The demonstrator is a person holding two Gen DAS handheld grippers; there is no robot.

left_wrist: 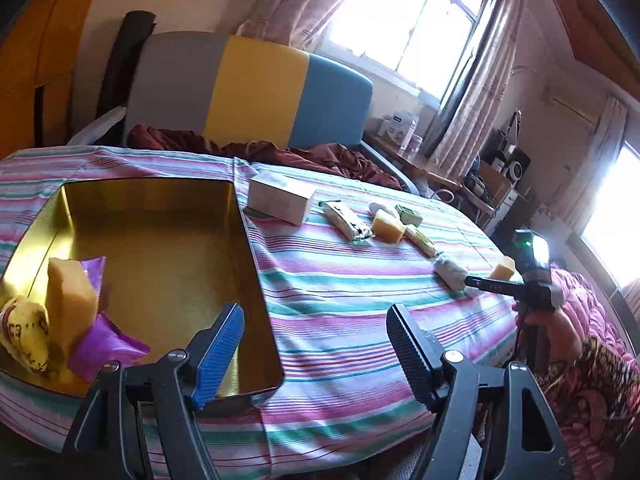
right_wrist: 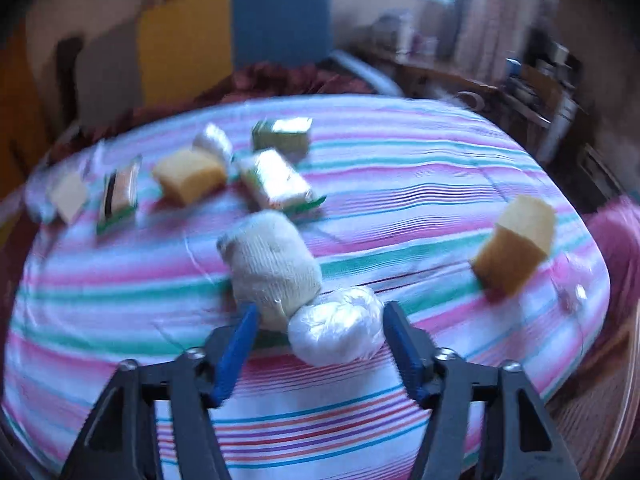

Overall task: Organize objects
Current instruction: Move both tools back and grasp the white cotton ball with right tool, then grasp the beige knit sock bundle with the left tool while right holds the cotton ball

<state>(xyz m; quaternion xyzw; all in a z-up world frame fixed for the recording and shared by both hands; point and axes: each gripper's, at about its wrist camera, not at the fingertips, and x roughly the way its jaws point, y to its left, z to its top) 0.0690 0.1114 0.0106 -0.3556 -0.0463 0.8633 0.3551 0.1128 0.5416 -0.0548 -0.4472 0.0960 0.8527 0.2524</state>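
A gold tin [left_wrist: 168, 240] lies open on the striped cloth, holding a yellow sponge [left_wrist: 70, 300], a purple wrapper [left_wrist: 104, 344] and a yellow printed piece [left_wrist: 24, 332] in its near left corner. My left gripper [left_wrist: 316, 312] hangs open and empty over the tin's near right corner. My right gripper [right_wrist: 320, 310] is open. A cream knit roll [right_wrist: 272, 264] and a white plastic-wrapped bundle [right_wrist: 336, 332] lie between its fingers, with the right pad close beside the bundle. In the left wrist view my right gripper [left_wrist: 474, 282] reaches the knit roll [left_wrist: 450, 274] from the right.
A white box [left_wrist: 280, 200], packets [left_wrist: 344, 220], a sponge [left_wrist: 388, 226] and a green box [left_wrist: 408, 214] lie in a row behind the tin. Another sponge [right_wrist: 516, 248] stands near the table's right edge. A striped headboard [left_wrist: 256, 92] and a red blanket are behind the table.
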